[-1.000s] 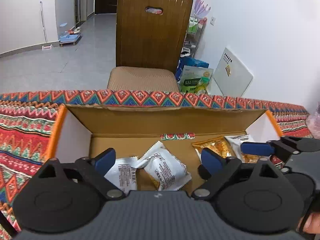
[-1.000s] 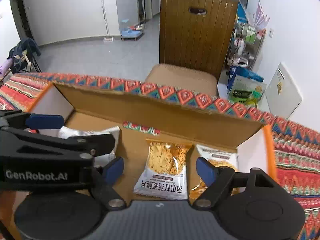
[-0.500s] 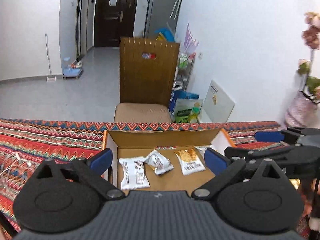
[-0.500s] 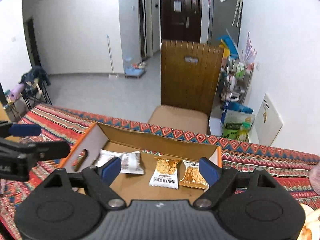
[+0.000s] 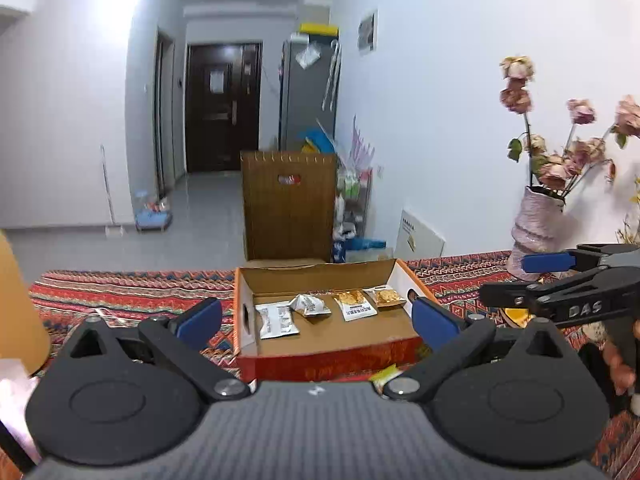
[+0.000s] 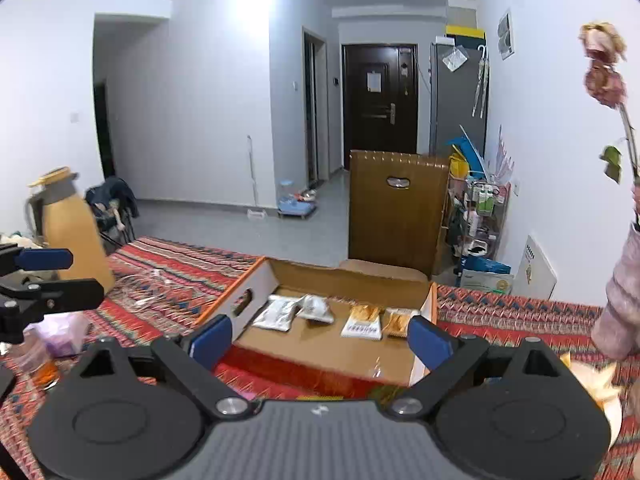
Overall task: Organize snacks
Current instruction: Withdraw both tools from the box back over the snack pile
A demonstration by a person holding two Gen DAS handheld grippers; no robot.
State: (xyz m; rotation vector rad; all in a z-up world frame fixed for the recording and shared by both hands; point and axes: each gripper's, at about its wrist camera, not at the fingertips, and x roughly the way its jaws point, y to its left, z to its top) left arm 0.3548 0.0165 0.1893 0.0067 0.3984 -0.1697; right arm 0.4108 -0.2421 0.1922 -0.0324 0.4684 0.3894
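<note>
An open cardboard box [image 5: 332,354] [image 6: 256,280] sits on the patterned tablecloth. In it lie two white snack packets [image 5: 277,320] [image 5: 310,305] on the left and two orange ones [image 5: 355,305] [image 5: 387,295] on the right; they also show in the right wrist view [image 6: 277,312] [image 6: 362,320]. My left gripper [image 5: 318,318] is open and empty, held back above the box's near side. My right gripper [image 6: 320,338] is open and empty, likewise back from the box. A yellow wrapper [image 5: 385,374] lies just before the box.
A pink vase with dried roses [image 5: 538,220] stands at the right on the table. A tan thermos jug [image 6: 70,224] stands at the left. A plate [image 6: 600,384] lies at the right front. A wooden chair [image 6: 394,216] stands behind the table.
Both grippers have pulled back and up from inside the box; the box now looks small and far. The snack packets lie where they were.
</note>
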